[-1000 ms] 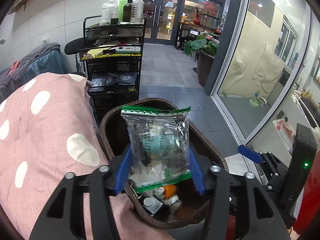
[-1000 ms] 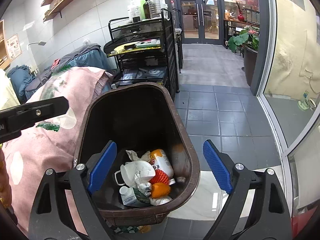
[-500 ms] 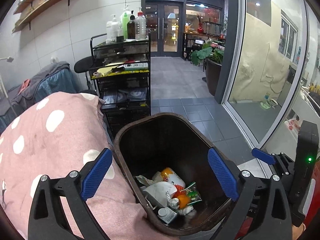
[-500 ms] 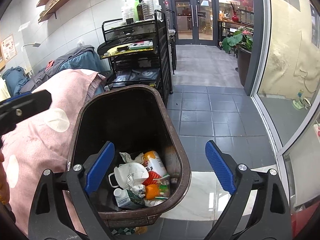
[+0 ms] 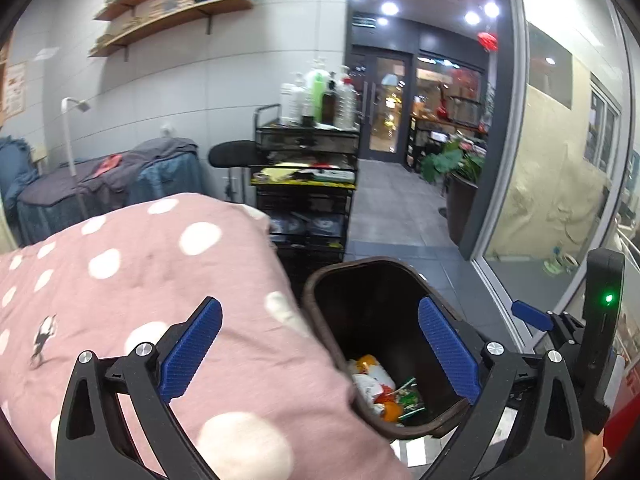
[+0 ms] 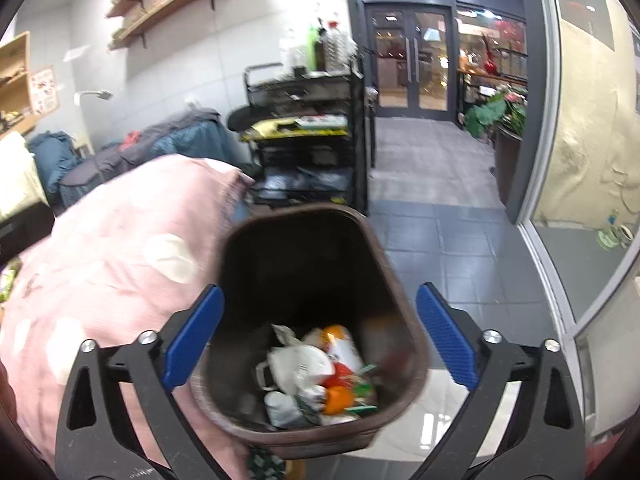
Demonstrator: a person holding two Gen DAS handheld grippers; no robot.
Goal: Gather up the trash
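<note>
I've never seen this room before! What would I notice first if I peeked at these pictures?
Probably the brown trash bin on the floor in the middle, with a white mask and orange wrappers piled at its bottom. Right beside it, on its left, lies a big pink blanket with white dots. Both grippers, left gripper and right gripper, are wide open and hold nothing.
</note>
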